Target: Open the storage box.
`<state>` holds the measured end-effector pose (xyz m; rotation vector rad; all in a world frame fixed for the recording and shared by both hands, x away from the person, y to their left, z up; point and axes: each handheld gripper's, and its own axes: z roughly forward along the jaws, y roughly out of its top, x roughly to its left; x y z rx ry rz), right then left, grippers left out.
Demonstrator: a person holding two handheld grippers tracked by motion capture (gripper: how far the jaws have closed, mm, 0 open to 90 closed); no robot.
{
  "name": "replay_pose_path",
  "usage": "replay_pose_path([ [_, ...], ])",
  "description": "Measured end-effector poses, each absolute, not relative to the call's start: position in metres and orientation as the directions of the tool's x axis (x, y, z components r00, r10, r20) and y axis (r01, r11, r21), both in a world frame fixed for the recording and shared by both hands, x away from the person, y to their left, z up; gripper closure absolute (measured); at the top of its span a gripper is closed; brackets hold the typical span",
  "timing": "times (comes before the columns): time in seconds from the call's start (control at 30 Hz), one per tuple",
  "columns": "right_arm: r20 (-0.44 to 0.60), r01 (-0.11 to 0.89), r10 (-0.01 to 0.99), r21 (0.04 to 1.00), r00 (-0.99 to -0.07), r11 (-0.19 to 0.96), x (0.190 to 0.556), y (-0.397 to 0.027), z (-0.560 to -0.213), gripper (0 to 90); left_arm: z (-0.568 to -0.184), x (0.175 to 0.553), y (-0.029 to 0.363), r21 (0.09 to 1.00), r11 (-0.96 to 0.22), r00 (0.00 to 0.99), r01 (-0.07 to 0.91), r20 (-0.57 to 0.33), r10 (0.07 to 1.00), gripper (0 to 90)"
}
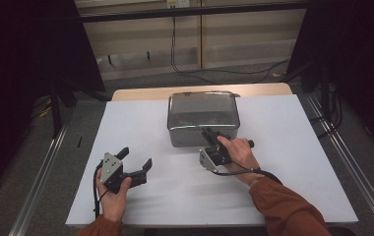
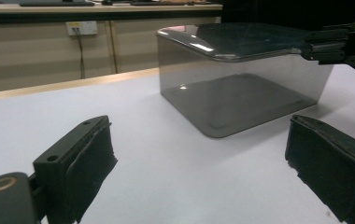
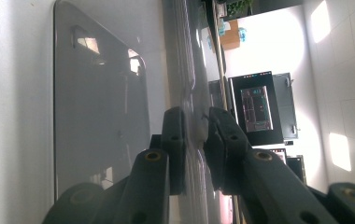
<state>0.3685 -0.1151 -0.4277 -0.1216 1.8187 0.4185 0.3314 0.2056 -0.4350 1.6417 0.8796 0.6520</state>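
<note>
Your left gripper rests low over the white table sheet, near its front left part, well apart from the box, and its two black padded jaws stand wide apart with nothing between them. Keep it there, or bring it to the left wall of the box if the box begins to slide. In the middle, toward the far side of the sheet, stands the smoky grey translucent plastic box with rounded corners and a flat lid. Your right gripper is at its near edge, turned on its side, and its jaws are closed on the thin rim of the lid (the right gripper view shows one pad on each face of the rim). I judge that the step in hand is to lift or open this lid. To do it well, keep the pinch firm but not hard, because the plastic looks smooth and can slip. Raise it slowly and evenly, and watch if the body of the box rises with it. The sheet lies on a pale wooden table, whose far edge shows behind the box. Around are a grey floor, dark curtains at both sides, a beige wall and black cables behind.
</note>
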Motion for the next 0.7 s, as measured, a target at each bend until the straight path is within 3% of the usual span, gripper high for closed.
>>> replay_pose_path([
  [0.7,-0.951,-0.312,0.153,0.236,-0.268,0.92,0.37,-0.117,-0.418,79.1,-0.433,0.342,0.199,0.974,-0.066,0.597,0.217,-0.078,0.799,2.0],
])
